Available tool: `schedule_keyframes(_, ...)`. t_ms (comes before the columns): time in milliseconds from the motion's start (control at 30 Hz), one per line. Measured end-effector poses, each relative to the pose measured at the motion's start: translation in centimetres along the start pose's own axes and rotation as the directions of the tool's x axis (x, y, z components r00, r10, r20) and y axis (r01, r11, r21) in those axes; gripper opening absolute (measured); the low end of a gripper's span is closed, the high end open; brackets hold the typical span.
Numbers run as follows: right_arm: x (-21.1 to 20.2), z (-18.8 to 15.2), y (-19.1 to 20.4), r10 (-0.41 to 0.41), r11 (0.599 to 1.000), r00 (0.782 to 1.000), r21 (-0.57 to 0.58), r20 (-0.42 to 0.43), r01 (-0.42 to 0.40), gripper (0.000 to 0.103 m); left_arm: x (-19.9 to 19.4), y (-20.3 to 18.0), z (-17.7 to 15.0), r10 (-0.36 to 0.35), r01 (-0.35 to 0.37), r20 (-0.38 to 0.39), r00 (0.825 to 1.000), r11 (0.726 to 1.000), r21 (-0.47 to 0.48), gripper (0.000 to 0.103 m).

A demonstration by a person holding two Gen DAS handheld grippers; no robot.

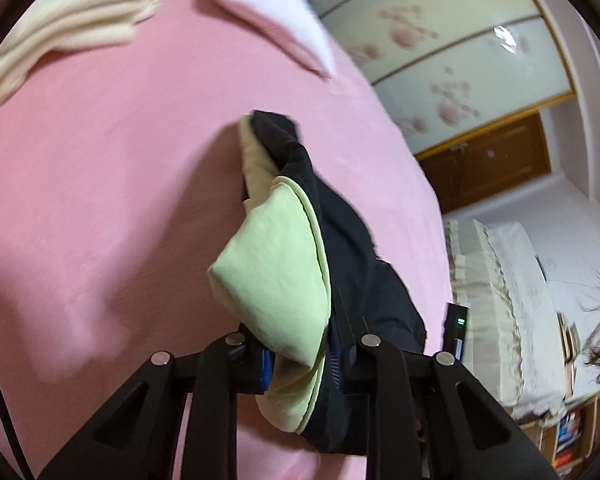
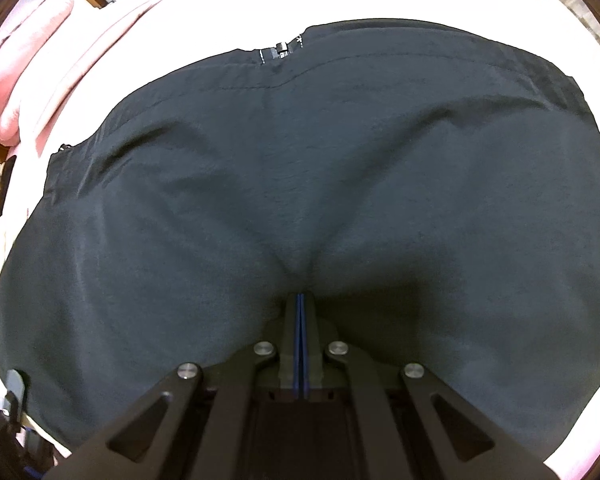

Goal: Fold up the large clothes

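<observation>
**Both claws clamped on the dark jacket**

We see the left claw [image 1: 300,356] gripping a bunched fold of the jacket [image 1: 352,248], its fingers pressed against the cloth from both sides. The fold shows the pale green lining [image 1: 276,280] turned outward on one side and the black shell on the other. It rises away from the claw over the pink bed [image 1: 100,180]. At the far side of the bed lie a cream blanket [image 1: 60,28] and a pillow [image 1: 284,20]. Beyond the bed's edge stands a wardrobe [image 1: 440,52] with flowered sliding panels.

In the right wrist view the jacket [image 2: 300,180] fills nearly the whole frame, spread out dark and creased. The creases run together at the right claw [image 2: 301,300], whose fingers meet on a pinch of the cloth, blue pads touching. A zipper [image 2: 281,50] shows at the garment's far edge. Pink bedding [image 2: 28,80] lies bunched at the upper left.
</observation>
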State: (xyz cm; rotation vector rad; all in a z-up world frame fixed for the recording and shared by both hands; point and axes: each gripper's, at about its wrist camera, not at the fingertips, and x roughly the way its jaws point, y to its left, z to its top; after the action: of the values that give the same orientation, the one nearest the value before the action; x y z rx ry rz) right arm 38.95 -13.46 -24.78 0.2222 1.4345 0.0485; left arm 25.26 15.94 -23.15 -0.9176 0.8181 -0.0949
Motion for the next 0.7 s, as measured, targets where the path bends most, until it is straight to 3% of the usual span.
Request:
schedule_keyframes(133, 0.2, 0.4, -1.6, 0.063, 0.998, 0.998, 0.025, -0.014, -0.063, 0.0, -0.6, -2.7, -0.3, -0.036, 0.037, -0.006, 0.999, 0.994, 0.1, 0.017)
schedule_keyframes(267, 0.3, 0.7, -3.8, 0.163, 0.985, 0.987, 0.062, -0.012, -0.162, 0.0, -1.0, -3.6, -0.4, -0.142, 0.144, -0.039, 0.989, 0.986, 0.081, 0.016)
schedule_keyframes(400, 0.3, 0.8, -5.5, 0.223, 0.974, 0.975, 0.052, -0.021, -0.222, 0.0, -1.3, -5.3, -0.7, -0.128, 0.131, -0.03, 0.991, 0.984, 0.123, 0.016)
schedule_keyframes(533, 0.4, 1.0, -6.5, 0.219, 0.976, 0.975, 0.006, -0.032, -0.219, 0.0, -1.4, -8.2, -1.6, -0.146, 0.148, -0.025, 0.989, 0.973, 0.175, 0.016)
schedule_keyframes(600, 0.3, 1.0, -6.0, 0.179, 0.98, 0.983, -0.079, -0.031, -0.181, 0.0, -1.3, -10.4, -2.0, -0.145, 0.147, -0.029, 0.989, 0.963, 0.228, 0.016)
schedule_keyframes(700, 0.2, 1.1, -6.0, 0.167, 0.978, 0.986, -0.124, -0.029, -0.169, 0.0, -1.1, -13.1, -2.9, -0.182, 0.19, -0.055, 0.982, 0.943, 0.272, 0.016)
